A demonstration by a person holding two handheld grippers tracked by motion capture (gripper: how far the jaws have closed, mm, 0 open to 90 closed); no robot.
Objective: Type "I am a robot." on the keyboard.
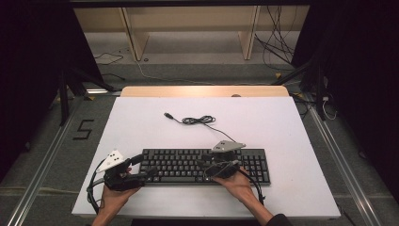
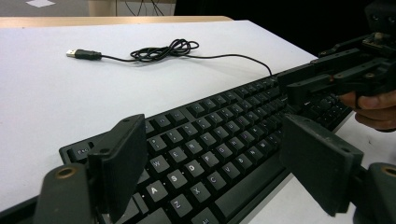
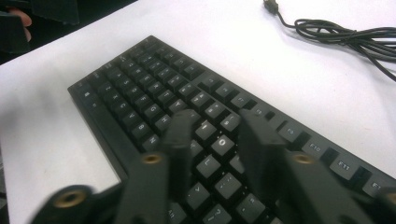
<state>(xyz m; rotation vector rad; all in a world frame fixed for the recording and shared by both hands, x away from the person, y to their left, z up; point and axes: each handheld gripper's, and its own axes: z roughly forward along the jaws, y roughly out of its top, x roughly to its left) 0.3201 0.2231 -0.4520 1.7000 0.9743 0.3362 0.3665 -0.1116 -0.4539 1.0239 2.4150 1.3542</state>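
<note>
Across the frame's middle we see a flat white table [image 1: 141, 127]. Low centre lies the rectangular black keyboard [image 1: 188, 165] (matte, blocky keys), its thin cable [image 1: 198, 120] coiled above. Our left gripper [image 2: 212, 158] spreads wide over its end; our right gripper [image 3: 212, 140] hovers above the keys, part-open, empty.

Left gripper [image 1: 151, 172] jaws wide apart; right gripper [image 3: 212, 140] jaws partly apart, nothing gripped.

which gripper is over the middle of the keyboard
The right gripper: it sits above the keyboard's middle keys, while the left gripper is at its left end.
</note>
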